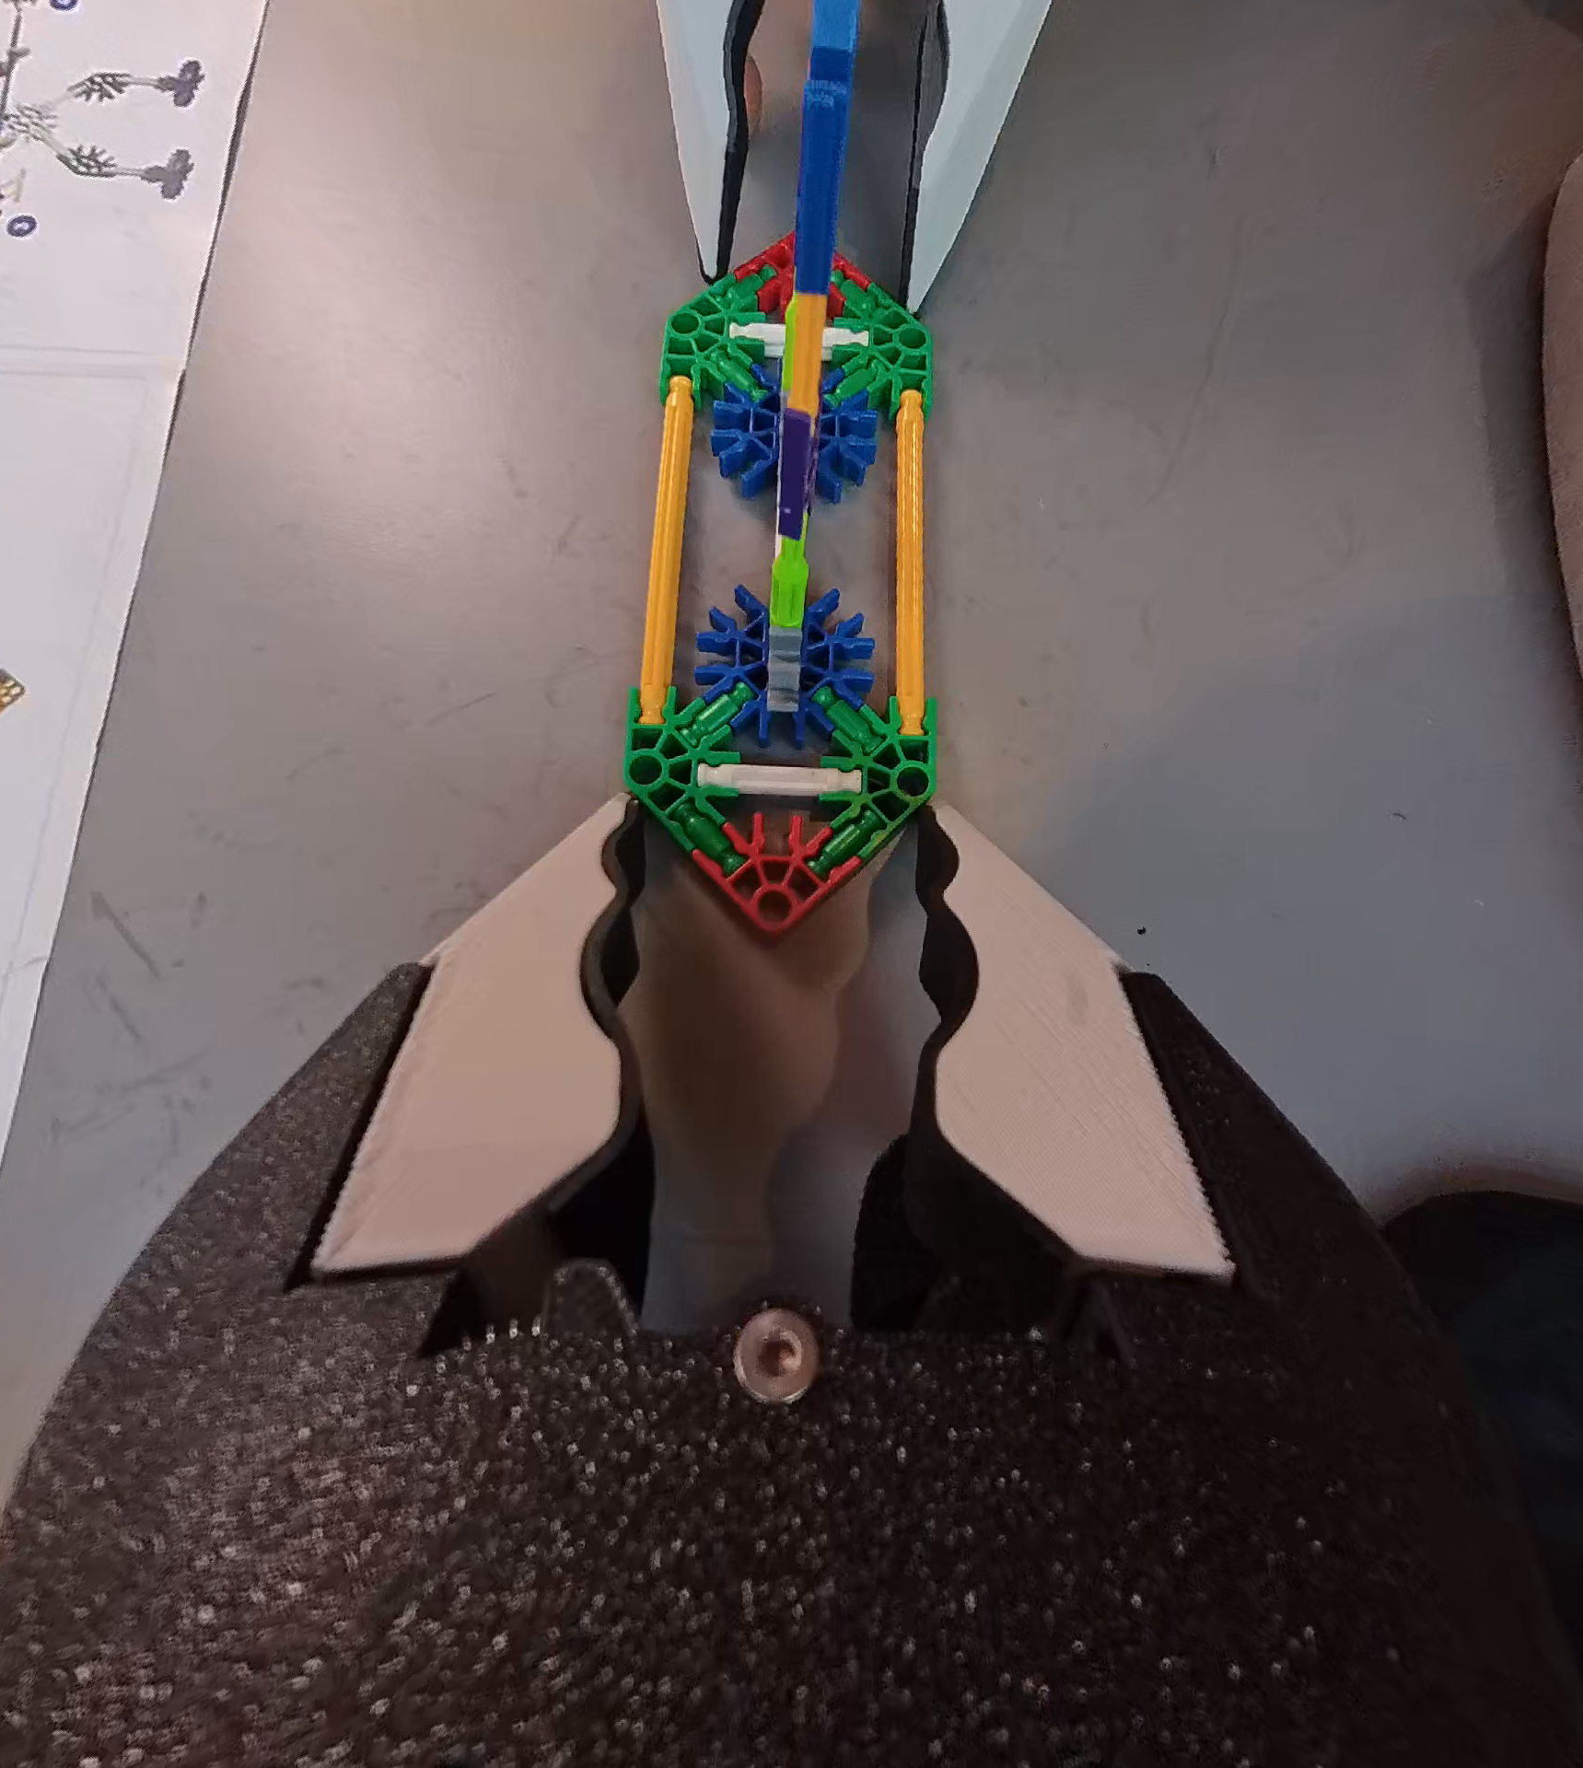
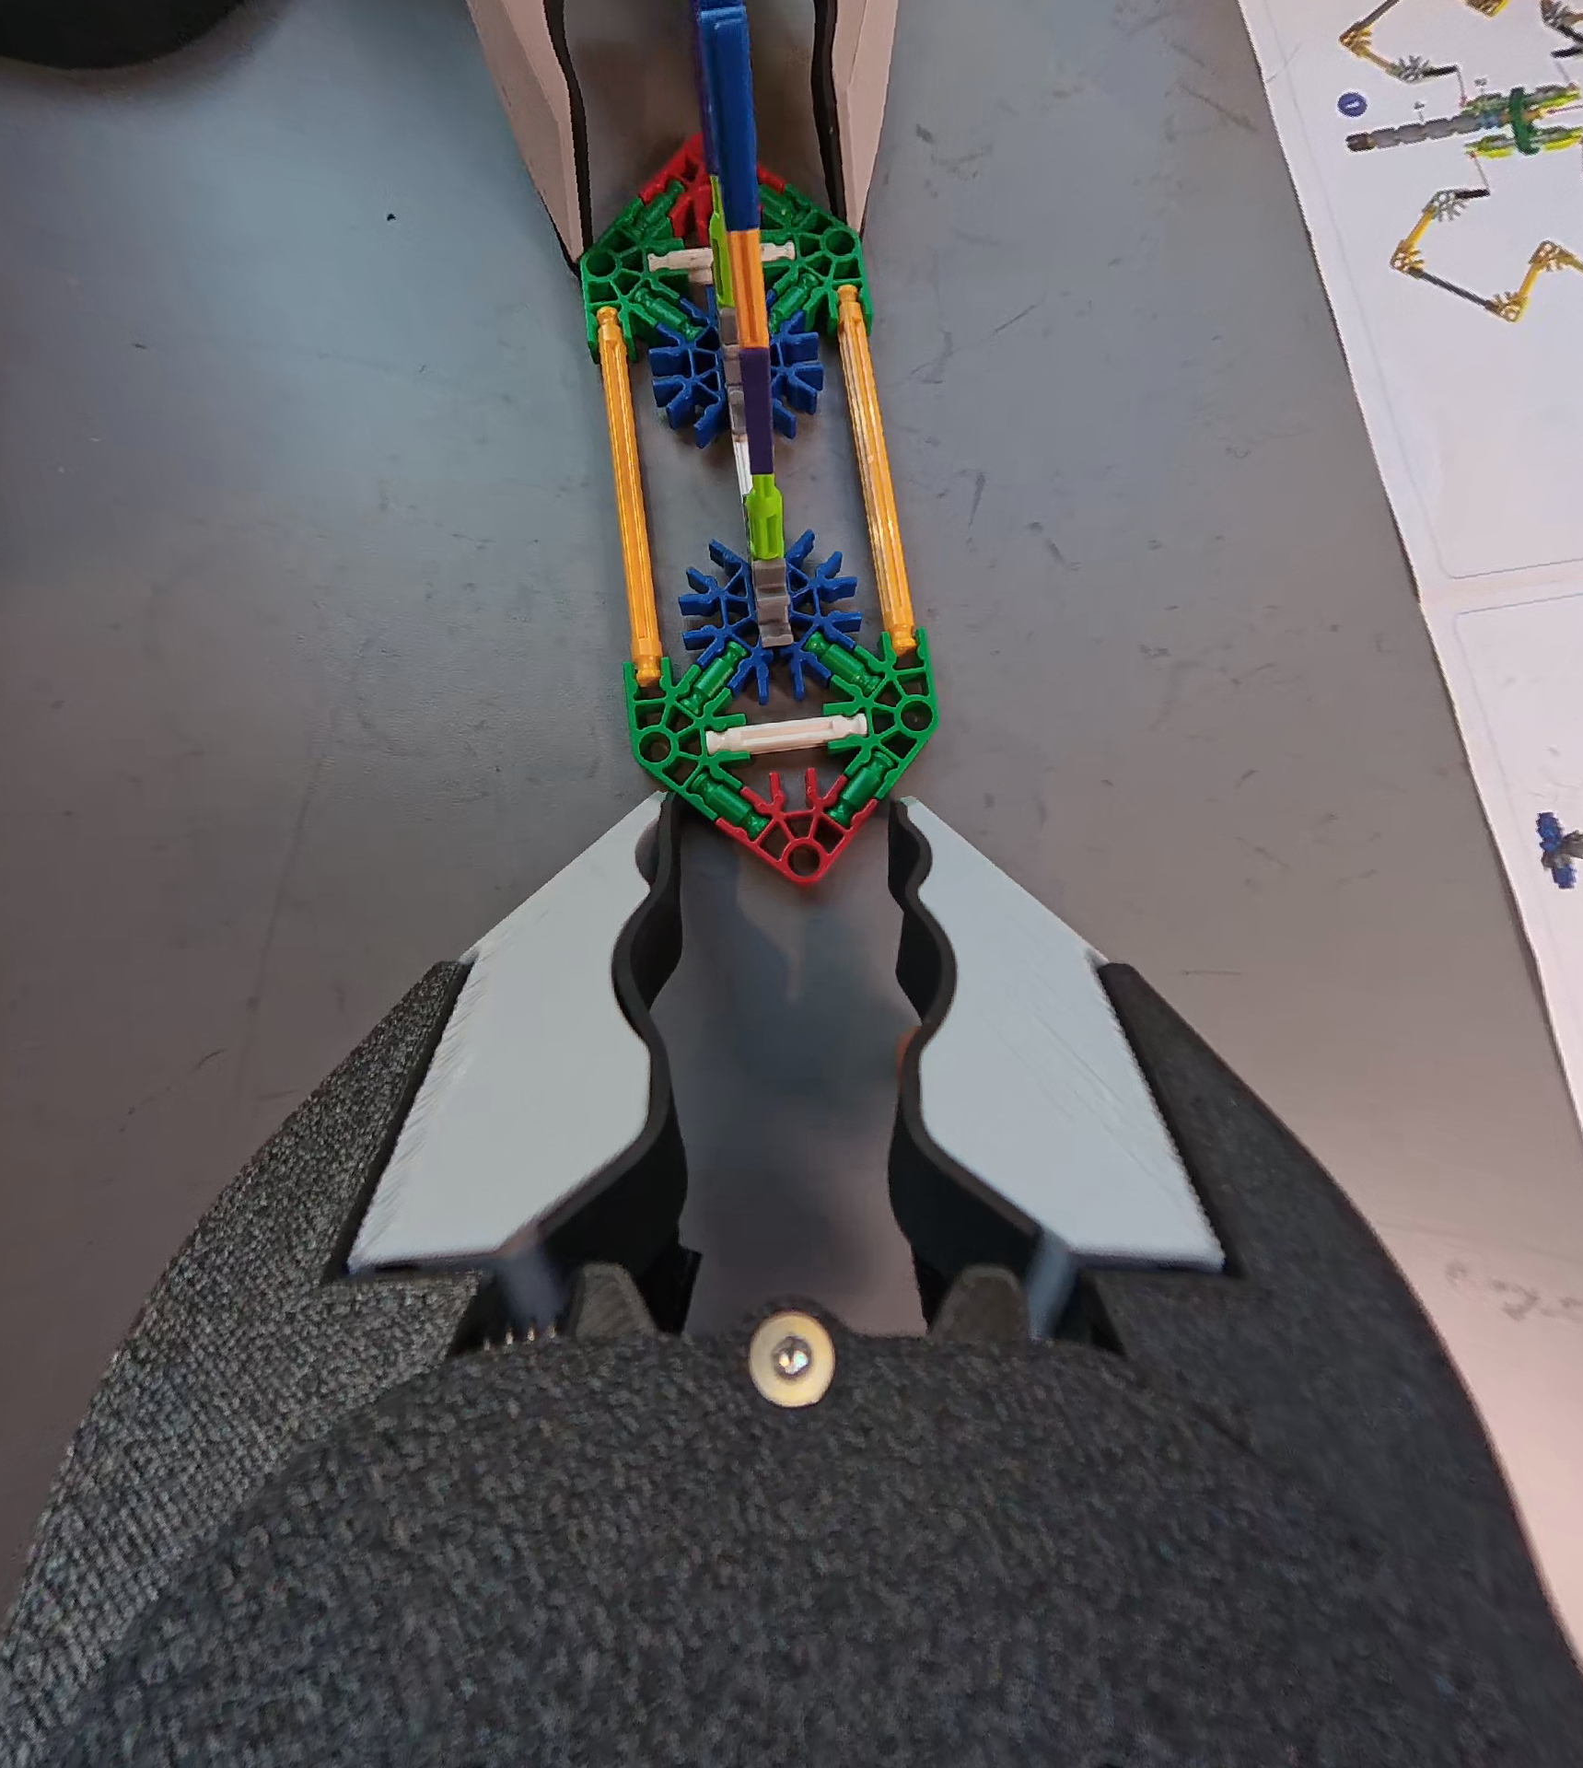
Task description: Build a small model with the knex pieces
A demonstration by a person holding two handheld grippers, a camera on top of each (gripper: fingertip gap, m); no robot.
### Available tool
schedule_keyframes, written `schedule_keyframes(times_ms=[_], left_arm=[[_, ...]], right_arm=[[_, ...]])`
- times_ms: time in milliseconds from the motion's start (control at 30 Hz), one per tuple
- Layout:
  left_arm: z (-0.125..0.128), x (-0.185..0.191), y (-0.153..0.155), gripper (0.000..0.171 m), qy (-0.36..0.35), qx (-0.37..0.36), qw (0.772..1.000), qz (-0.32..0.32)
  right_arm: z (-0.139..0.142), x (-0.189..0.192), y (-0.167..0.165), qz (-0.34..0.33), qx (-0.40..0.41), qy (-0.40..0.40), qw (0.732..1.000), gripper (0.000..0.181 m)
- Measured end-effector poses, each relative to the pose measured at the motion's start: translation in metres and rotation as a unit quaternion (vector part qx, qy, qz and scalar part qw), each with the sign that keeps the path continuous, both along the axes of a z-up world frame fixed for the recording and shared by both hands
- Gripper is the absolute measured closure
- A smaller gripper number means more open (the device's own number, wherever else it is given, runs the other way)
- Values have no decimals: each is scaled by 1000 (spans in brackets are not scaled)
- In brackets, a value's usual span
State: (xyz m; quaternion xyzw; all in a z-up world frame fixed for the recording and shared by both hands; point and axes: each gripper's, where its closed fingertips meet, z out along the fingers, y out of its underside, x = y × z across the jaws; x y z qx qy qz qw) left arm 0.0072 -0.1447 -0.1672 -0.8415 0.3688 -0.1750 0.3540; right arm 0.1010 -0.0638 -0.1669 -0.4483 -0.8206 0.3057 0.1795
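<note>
A grey tabletop, scuffed and scratched, fills both views. On it, along one side, lies a white instruction sheet printed with coloured assembly diagrams; in the right wrist view the same sheet runs down the right edge.

In the middle of the table sits a rod-and-connector toy model, a long flat frame. Each end has green connectors capped by a red one and bridged by a short white rod; two orange-yellow rods form its long sides, and two blue snowflake-shaped connectors lie inside. A spine of blue, orange, purple, light green and grey pieces stands up along its centreline.

The left gripper, with tan fingers and black wavy pads, meets the model's near end. Its jaws are partly open, their tips just beside or touching the green corners, the red tip between them; whether they actually grip cannot be told.

The right gripper, with pale blue-grey fingers, meets the opposite end the same way, partly open, with its tips at the green connectors' lower edges; contact is unclear.
</note>
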Motion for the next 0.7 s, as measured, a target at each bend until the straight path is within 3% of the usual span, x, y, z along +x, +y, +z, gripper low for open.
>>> schedule_keyframes(times_ms=[333,500,700], left_arm=[[7,-7,-1,114,-11,9,1000,17],[4,-1,2,98,-8,11,1000,17],[-1,5,5,99,-6,12,1000,13]], right_arm=[[0,3,2,-8,-4,2,1000,134],[1,3,0,-10,-7,2,1000,129],[0,1,-4,-11,-4,4,1000,125]])
